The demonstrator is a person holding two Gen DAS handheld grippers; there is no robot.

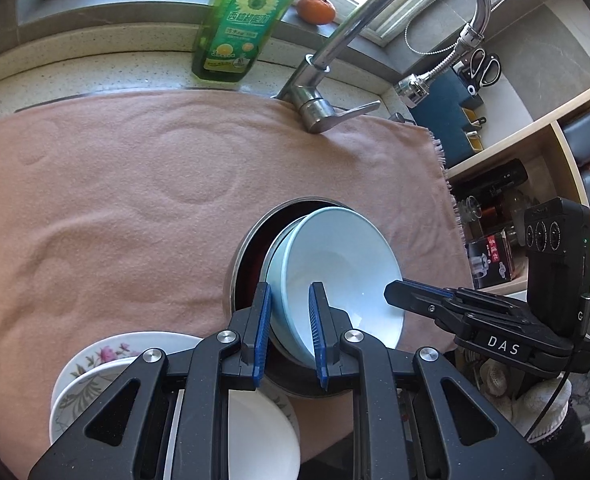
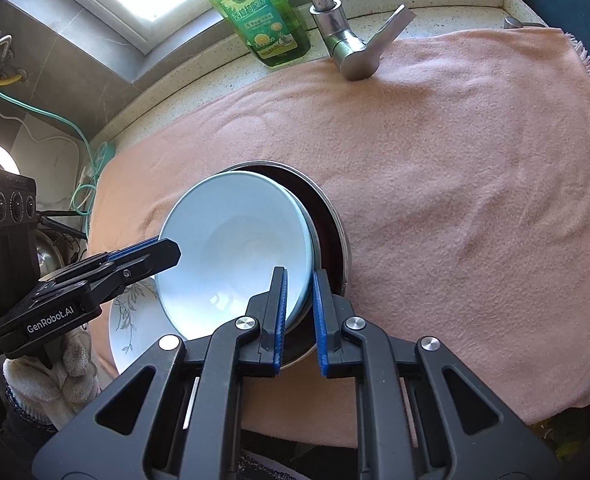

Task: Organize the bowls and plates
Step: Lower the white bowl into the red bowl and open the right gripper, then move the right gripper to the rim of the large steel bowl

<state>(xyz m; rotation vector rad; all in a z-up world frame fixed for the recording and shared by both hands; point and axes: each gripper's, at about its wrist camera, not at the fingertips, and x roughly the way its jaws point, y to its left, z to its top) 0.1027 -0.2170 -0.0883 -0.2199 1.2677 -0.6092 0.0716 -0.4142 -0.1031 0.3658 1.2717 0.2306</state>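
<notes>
A light blue bowl point(image 1: 335, 264) sits tilted in a steel bowl point(image 1: 239, 264) on the pink cloth; it seems stacked on a second blue bowl. My left gripper point(image 1: 291, 320) is shut on the blue bowl's near left rim. My right gripper point(image 2: 299, 312) is shut on the blue bowl's point(image 2: 231, 248) right rim, with the steel bowl point(image 2: 331, 216) behind it. A floral plate point(image 1: 95, 356) with a white bowl point(image 1: 263, 428) in it lies below my left gripper; the plate also shows in the right wrist view point(image 2: 131, 328).
A pink cloth point(image 1: 135, 184) covers the counter. A steel faucet point(image 1: 335, 80) and a green dish soap bottle point(image 1: 239, 28) stand at the back, with an orange point(image 1: 315, 9) on the sill. Shelves with jars and bottles point(image 1: 535, 184) stand at the right.
</notes>
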